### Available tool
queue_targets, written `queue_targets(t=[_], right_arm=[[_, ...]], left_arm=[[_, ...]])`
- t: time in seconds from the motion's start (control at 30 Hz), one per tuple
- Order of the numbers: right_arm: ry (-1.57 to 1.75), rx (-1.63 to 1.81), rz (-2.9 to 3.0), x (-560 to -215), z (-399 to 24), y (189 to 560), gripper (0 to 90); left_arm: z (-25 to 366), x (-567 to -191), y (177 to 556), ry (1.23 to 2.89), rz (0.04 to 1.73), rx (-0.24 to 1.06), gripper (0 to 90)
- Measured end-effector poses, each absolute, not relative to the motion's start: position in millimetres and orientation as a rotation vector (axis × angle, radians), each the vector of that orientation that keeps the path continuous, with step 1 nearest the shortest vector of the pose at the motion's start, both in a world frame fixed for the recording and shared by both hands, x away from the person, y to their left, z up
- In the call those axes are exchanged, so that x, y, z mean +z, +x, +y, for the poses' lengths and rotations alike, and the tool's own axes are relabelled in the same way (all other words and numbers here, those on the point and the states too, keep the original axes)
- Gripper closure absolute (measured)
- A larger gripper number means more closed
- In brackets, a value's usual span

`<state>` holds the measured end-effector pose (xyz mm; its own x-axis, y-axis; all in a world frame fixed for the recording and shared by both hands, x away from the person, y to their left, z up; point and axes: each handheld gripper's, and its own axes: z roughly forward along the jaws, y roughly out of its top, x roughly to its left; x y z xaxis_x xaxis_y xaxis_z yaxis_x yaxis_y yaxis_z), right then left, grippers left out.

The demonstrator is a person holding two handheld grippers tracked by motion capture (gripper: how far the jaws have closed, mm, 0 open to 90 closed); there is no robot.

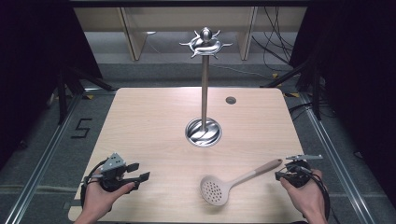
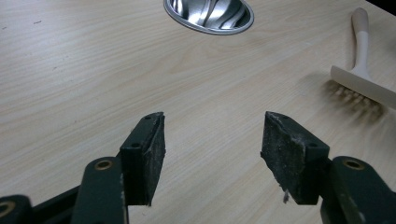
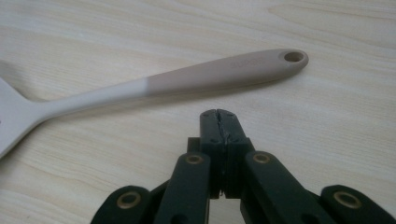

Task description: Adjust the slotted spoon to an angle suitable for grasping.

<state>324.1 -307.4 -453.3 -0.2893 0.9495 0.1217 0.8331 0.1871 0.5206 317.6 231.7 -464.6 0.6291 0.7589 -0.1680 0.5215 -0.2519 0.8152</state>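
Skimmer, a beige perforated silicone spoon with taupe handle [image 1: 233,182], lies flat near the front edge of the light wood table [image 1: 154,121], its hanging hole toward the right gripper [image 1: 283,175], whose jaws are pressed together, empty, just beside it. Left gripper [image 1: 144,171] gapes wide, idle. Likely destination: chrome hook stand [image 1: 204,88] mid-table. Grey floor, black curtains, cables behind.

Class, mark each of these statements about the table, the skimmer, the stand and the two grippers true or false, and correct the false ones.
1. The beige perforated skimmer spoon hangs on the tall metal hook stand. False: it lies flat on the light wooden table.
2. The left gripper is open. True.
3. The right gripper clamps the skimmer's handle. False: it is shut on nothing, beside the handle.
4. The handle end has a hole. True.
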Motion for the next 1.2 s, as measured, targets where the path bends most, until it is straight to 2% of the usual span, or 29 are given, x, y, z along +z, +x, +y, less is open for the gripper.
queue_targets(t=[0.43, 0.47, 0.53, 0.57, 0.77, 1.2], right_arm=[[1.835, 0.513, 2.285, -460.4, -305.8, 349.4, 90.0], [1.997, 0.495, 2.21, -458.1, -298.3, 349.3, 90.0], [2.055, 0.477, 2.19, -458.4, -293.8, 353.5, 90.0], [1.953, 0.464, 2.239, -460.3, -298.1, 358.0, 90.0], [2.083, 0.399, 2.195, -459.1, -285.7, 365.4, 90.0], [2.06, 0.328, 2.195, -469.0, -287.0, 380.4, 90.0]], left_arm=[[230.4, -463.1, 317.0, 1.925, 1.0, 0.315, 39.0], [229.7, -463.4, 316.9, 1.916, 1.002, 0.31, 39.0], [229.4, -463.5, 317.0, 1.914, 1.001, 0.312, 39.0], [229.2, -463.2, 317.2, 1.914, 1.003, 0.312, 39.0], [230.2, -462.7, 316.6, 1.924, 0.988, 0.317, 39.0], [229.5, -461.4, 316.3, 1.925, 0.976, 0.318, 39.0]])
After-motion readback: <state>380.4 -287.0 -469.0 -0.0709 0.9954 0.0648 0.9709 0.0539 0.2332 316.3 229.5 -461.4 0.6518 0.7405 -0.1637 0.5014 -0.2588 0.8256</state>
